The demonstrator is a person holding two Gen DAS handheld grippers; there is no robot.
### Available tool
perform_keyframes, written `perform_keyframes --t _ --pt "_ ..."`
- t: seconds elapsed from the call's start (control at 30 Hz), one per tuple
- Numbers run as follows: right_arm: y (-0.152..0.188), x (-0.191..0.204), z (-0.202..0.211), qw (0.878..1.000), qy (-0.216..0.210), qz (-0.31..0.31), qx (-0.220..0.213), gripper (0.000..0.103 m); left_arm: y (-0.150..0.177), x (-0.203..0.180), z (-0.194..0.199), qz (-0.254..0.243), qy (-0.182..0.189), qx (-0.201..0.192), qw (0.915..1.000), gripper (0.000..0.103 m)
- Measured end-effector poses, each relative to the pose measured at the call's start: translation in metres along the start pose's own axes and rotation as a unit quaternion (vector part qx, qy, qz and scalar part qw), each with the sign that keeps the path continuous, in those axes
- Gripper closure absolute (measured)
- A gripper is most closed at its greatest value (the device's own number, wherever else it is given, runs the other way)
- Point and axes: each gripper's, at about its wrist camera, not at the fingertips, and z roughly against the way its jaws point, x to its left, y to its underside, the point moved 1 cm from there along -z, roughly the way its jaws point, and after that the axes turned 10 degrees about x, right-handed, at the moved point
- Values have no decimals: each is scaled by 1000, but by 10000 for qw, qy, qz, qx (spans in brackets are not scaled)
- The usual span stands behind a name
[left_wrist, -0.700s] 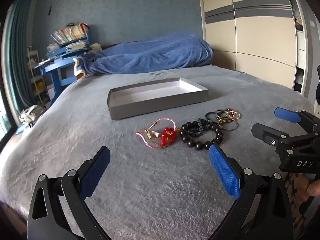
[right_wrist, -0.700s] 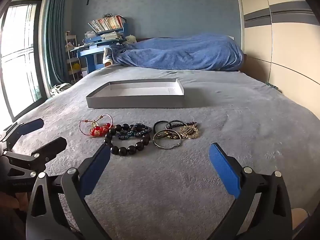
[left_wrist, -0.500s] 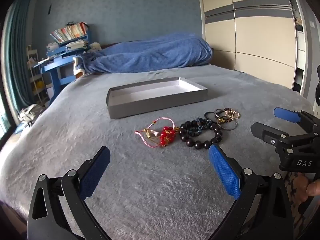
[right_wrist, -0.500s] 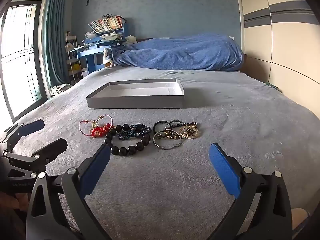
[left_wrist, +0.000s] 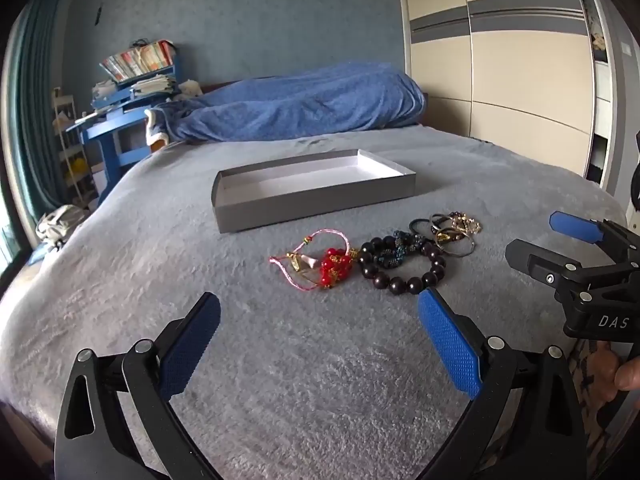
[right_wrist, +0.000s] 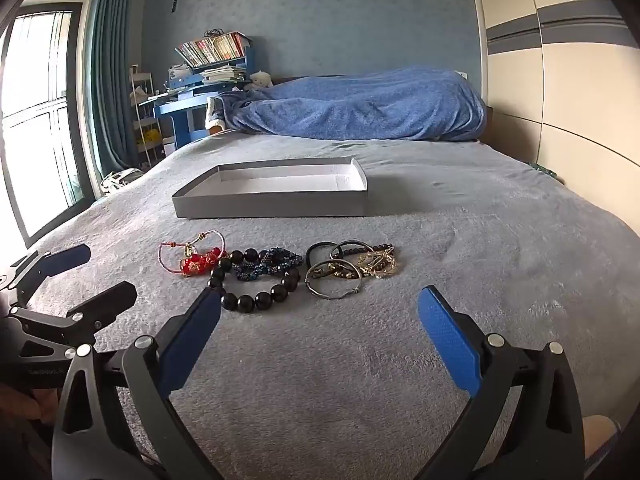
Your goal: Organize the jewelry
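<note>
The hand [left_wrist: 626, 372] on the right gripper [left_wrist: 560, 240] shows only as a few fingers at the right edge of the left wrist view — the rest is cut off. In the right wrist view the hand [right_wrist: 24, 402] under the left gripper [right_wrist: 86, 274] is a dim sliver in the lower left corner. The tangle of rings and chains [right_wrist: 354, 266] is too fine to separate into pieces. The near edge of the bed [right_wrist: 480, 240] lies hidden behind the gripper frames. The book spines [right_wrist: 212, 46] on the far shelf are too small to read — only colours show.
</note>
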Motion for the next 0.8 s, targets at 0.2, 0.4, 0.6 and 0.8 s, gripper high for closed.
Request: perform_keyframes --t 0.2,0.4,0.6,0.8 --pt "0 0 0 10000 9 -7 2 5 0 0 1 -31 6 -1 10000 5" --pt "0 -1 2 10000 4 -1 -1 5 0 -1 0 -28 -3 5 10000 5" --pt "0 -1 1 10000 -2 -5 2 5 1 -1 0 -35 2 5 10000 5" --pt "0 -1 1 10000 0 -5 -2 5 2 1 0 -37 5 11 10000 5"
